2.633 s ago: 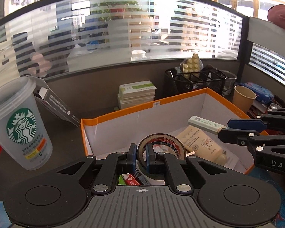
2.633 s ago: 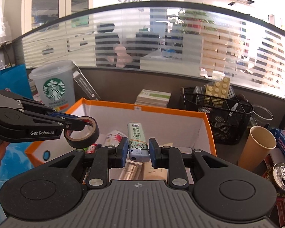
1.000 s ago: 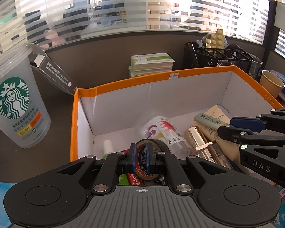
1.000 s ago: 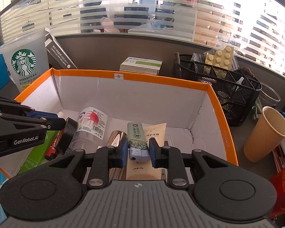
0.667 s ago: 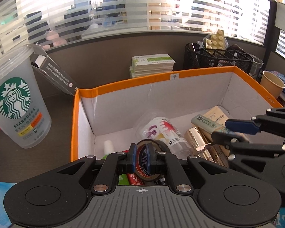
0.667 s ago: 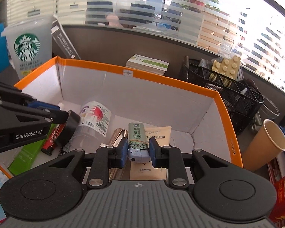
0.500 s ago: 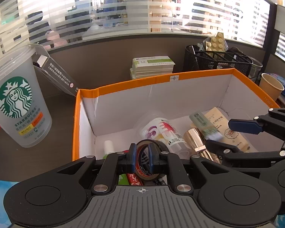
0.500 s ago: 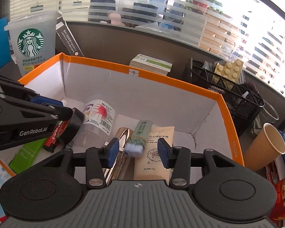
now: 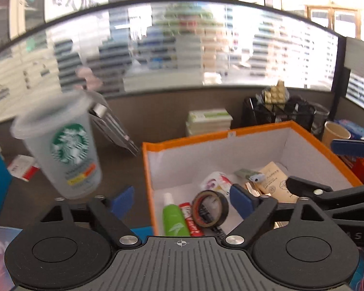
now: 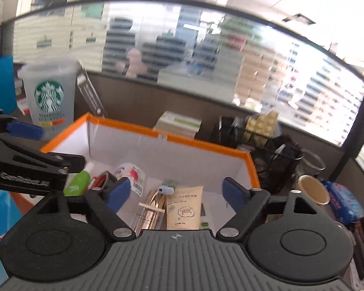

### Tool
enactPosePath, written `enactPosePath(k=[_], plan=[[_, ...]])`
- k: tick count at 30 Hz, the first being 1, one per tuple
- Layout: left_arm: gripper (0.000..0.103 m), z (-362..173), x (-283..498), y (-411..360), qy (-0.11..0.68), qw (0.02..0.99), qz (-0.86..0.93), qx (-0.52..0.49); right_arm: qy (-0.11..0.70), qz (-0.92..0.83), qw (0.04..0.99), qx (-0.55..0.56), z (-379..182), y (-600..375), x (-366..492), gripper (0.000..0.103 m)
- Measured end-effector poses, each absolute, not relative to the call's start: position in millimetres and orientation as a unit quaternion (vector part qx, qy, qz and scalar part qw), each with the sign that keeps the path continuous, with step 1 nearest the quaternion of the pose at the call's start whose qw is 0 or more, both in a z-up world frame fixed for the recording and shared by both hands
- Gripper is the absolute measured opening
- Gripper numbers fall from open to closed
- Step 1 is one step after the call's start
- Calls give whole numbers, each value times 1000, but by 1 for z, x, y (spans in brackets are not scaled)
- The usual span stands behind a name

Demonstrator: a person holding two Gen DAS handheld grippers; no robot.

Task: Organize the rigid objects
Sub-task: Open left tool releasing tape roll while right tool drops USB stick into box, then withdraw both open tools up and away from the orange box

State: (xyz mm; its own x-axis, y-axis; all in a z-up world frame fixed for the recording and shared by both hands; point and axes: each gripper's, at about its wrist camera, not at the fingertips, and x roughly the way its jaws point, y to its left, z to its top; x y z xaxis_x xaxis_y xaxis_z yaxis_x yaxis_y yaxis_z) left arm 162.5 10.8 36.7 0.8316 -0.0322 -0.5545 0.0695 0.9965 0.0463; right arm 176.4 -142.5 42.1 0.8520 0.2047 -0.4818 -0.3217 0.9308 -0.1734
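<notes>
**Tape roll and lighter lie in the orange box, both sets of fingers spread wide**

Tape roll [image 9: 210, 208] rests on edge inside the orange-rimmed box [image 9: 216, 134], at its near left corner, leaning beside a red tube [image 9: 190, 220] and a green spray bottle [image 9: 173, 219]. My left gripper [image 9: 182, 200] hangs above that corner with its fingers [image 9: 241, 200] wide apart and nothing between them; one blue pad sits outside the box wall, the other over the box floor.

My right gripper [image 10: 174, 192] is also spread wide and carries nothing. Below it, on the box floor, the green lighter [image 10: 167, 186] lies with its pale blue cap toward me, touching the top of a gold tube [image 10: 150, 209] and just beside a beige sachet [image 10: 184, 207]. A clear printed bottle [image 10: 131, 175] lies between these and the tape.

Outside the box, on the tabletop, a Starbucks cup [image 9: 65, 150] stands off the box's left side, a paper cup [image 10: 311, 189] off its right side, and a black mesh basket [image 10: 262, 150] and a stack of books [image 10: 179, 122] stand behind its far wall.
</notes>
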Motion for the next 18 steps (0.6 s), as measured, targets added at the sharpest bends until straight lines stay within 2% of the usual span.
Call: enactPosePath(k=[6,18], plan=[[98,49,125,26,262,964,-19,25,201,137,963,-114,54,-139,137,94],[101,45,85,50,255,967,-7,13,190,147,964,-114,49,-110,87,100]])
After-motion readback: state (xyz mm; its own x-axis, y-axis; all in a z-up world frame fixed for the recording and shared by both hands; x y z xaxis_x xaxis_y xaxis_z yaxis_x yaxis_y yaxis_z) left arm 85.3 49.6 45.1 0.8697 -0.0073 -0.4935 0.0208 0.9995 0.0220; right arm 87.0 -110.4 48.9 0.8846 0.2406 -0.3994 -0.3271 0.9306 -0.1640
